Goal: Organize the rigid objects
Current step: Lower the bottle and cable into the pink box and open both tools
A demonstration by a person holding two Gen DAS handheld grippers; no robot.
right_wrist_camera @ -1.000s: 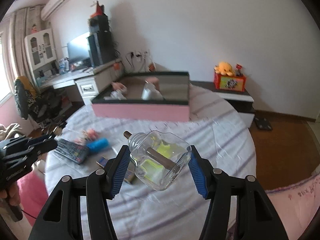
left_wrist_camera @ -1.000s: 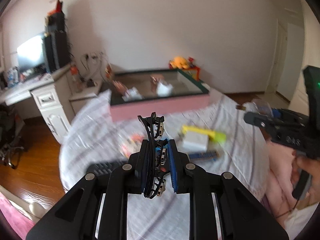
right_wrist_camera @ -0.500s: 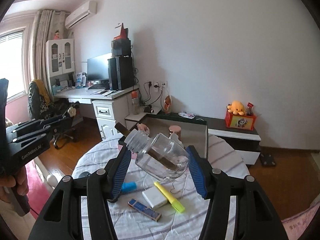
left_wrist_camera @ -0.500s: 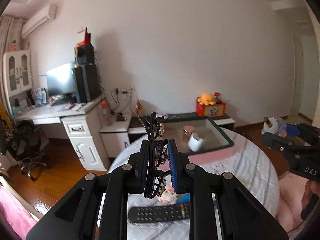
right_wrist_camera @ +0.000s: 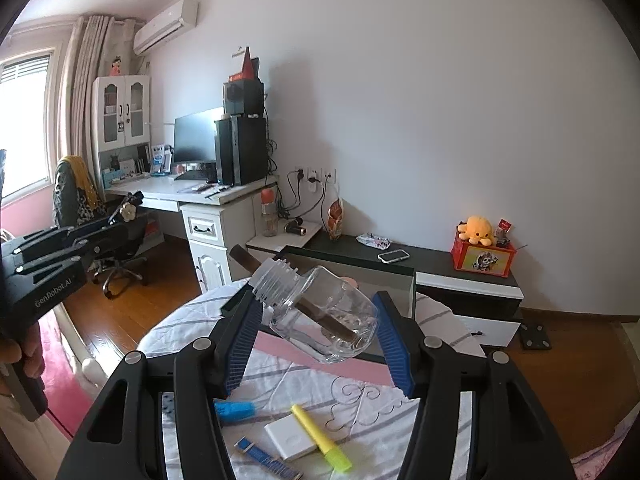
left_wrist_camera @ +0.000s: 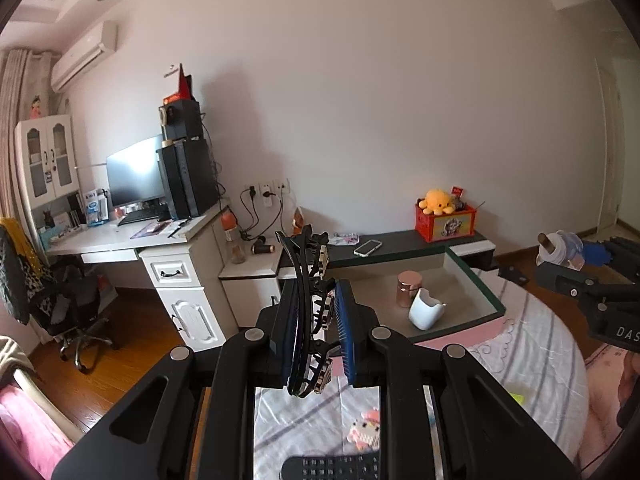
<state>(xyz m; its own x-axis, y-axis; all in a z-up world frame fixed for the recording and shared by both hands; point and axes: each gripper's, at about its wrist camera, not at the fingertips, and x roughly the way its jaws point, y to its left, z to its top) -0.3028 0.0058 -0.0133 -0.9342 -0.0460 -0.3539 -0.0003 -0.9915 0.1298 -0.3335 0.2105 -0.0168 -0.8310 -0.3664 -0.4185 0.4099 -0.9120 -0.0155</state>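
Observation:
My left gripper (left_wrist_camera: 316,294) is shut on a black hair claw clip (left_wrist_camera: 304,264), held upright above the round table (left_wrist_camera: 532,344). My right gripper (right_wrist_camera: 318,300) is shut on a clear glass jar (right_wrist_camera: 332,320). The jar is tilted with its open mouth up-left, and a brown stick (right_wrist_camera: 244,258) pokes out of it. Beyond both stands a pink box with a dark green rim (left_wrist_camera: 476,280), holding a copper-lidded jar (left_wrist_camera: 408,288) and a white cup (left_wrist_camera: 426,314). Each gripper shows at the edge of the other's view, the right one (left_wrist_camera: 576,258) and the left one (right_wrist_camera: 120,216).
On the striped cloth lie a black remote (left_wrist_camera: 332,468), a pink toy figure (left_wrist_camera: 364,432), a yellow highlighter (right_wrist_camera: 320,436), a white box (right_wrist_camera: 290,438), a blue item (right_wrist_camera: 234,410) and a blue strap (right_wrist_camera: 264,458). A white desk (left_wrist_camera: 176,276) and low cabinet (right_wrist_camera: 468,284) stand behind the table.
Both grippers have risen and tipped upward, so the table has sunk low in view and more wall shows. The clip and the jar stay gripped.

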